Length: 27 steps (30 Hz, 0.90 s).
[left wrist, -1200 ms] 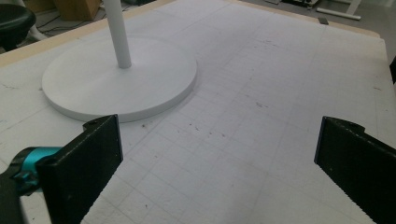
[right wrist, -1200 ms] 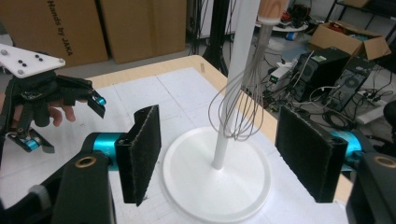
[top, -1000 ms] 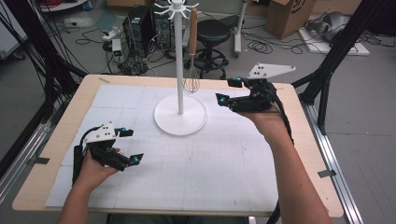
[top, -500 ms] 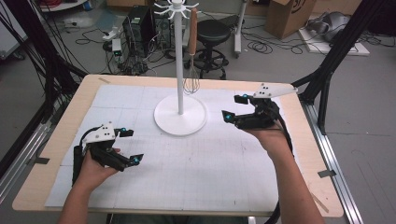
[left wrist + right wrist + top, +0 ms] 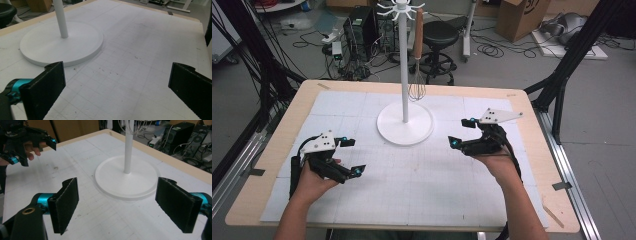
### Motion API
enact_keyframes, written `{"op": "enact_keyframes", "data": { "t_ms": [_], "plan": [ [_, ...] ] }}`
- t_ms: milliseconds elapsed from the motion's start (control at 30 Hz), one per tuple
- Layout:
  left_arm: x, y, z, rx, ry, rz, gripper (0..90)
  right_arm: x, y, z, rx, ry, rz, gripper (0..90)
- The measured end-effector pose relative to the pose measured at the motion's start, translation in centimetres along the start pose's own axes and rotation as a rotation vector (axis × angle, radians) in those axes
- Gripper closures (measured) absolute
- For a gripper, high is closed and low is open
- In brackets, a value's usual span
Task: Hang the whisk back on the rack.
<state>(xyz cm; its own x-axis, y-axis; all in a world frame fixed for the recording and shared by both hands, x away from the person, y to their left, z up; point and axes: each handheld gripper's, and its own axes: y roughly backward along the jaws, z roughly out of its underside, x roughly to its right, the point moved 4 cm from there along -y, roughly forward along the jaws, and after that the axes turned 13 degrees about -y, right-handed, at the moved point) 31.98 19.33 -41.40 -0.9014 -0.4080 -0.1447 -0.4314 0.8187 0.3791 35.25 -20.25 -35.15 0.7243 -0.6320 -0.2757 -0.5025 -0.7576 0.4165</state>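
A person's right gripper (image 5: 463,132) hangs low over the right half of the table (image 5: 272,150), its jaws having just been opening and now spread wide with nothing between them, aimed at the round base of the white hook stand (image 5: 405,122) near the middle of the far edge. A whisk (image 5: 416,87) hangs from the stand. The left gripper (image 5: 351,156) rests near the front left corner, jaws also spread and empty.
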Motion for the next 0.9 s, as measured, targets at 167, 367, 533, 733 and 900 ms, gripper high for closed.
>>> {"op": "enact_keyframes", "data": {
  "t_ms": [167,367,533,733,900],
  "plan": [
    [0.1,0.0,0.0,0.003,0.006,0.001,1.6,0.1,-0.1,1.0,-0.001,-0.011,-0.004,16.6],
    [0.0,0.1,0.0,0.010,0.011,0.006,1.6,0.0,-0.3,1.9,-0.017,-0.012,-0.014,15.0],
    [-0.1,0.3,-0.2,0.029,0.018,0.010,1.6,0.0,-0.4,2.6,-0.014,-0.028,-0.016,15.1],
    [-0.4,0.5,-0.4,0.047,0.019,0.006,1.6,0.1,-0.5,3.6,-0.021,-0.043,-0.019,15.0],
    [-0.3,0.2,-0.3,0.030,0.016,0.012,1.6,0.4,-0.5,4.2,-0.023,-0.059,-0.019,15.0]
  ]
}}
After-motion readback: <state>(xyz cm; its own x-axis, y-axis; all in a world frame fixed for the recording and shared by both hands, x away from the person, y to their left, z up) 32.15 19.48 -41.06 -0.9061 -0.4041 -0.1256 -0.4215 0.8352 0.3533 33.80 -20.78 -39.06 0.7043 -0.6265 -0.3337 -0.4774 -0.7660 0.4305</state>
